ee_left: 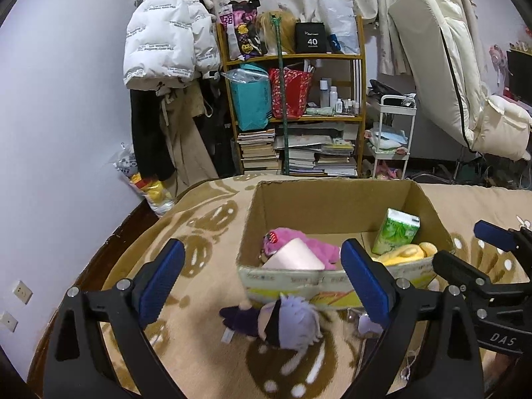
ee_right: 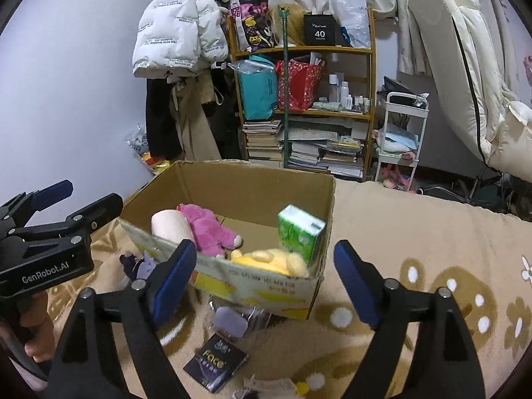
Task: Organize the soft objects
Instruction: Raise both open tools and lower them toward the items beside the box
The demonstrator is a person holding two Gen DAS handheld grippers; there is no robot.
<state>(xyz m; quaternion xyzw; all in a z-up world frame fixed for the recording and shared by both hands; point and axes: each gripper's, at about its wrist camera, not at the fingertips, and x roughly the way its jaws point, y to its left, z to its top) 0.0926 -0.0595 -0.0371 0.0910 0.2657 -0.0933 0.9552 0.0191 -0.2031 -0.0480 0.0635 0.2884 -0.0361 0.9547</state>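
With both claws wide and empty | left claw [ee_left: 262, 286] above purple doll [ee_left: 289, 322] | next: grasp it, lift into cardboard box [ee_left: 326, 282] ahead.

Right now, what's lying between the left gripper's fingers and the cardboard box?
A purple-haired plush doll lies on the blanket between the open left gripper and the cardboard box; the left wrist view shows it.

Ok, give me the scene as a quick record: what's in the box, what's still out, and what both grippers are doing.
box: open cardboard box on the patterned blanket
in box: pink plush toy, pale pink cushion, yellow plush toy, green tissue pack leaning upright in the corner
still out: purple-haired plush doll on the blanket in front of the box; dark packet nearby
left gripper: jaws open, empty, doll lying between them
right gripper: jaws open, empty
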